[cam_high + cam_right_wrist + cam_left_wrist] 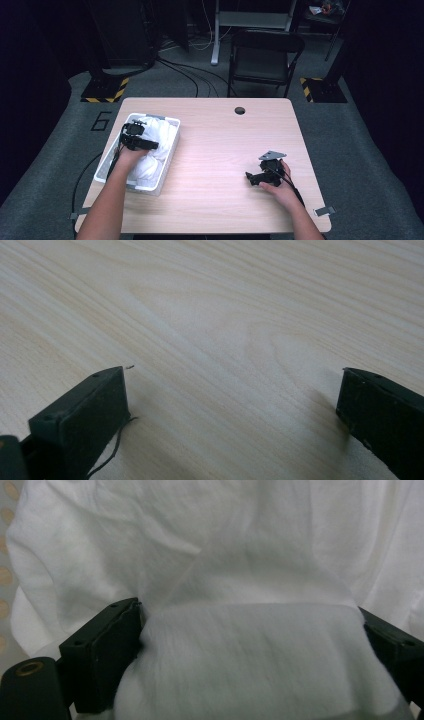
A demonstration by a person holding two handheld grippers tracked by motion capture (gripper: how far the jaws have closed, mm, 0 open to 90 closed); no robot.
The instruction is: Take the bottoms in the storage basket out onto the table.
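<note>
A white mesh basket (107, 169) stands on the left of the wooden table (225, 135), and crumpled white cloth (163, 136) fills it. My left gripper (152, 145) is down in the basket on top of the cloth. In the left gripper view its jaws stand wide apart around a thick fold of the cloth (240, 550) that bulges between them (250, 630); one fingertip (107, 650) presses against the fold. My right gripper (250, 178) rests low over the bare table at the right. Its jaws are open with nothing but wood between them (235, 390).
A round cable hole (240, 110) sits near the table's far edge. Behind the table stands a black folding chair (265, 52). A strip of tape (325, 211) marks the table's front right corner. Bare wood lies between the basket and the right gripper.
</note>
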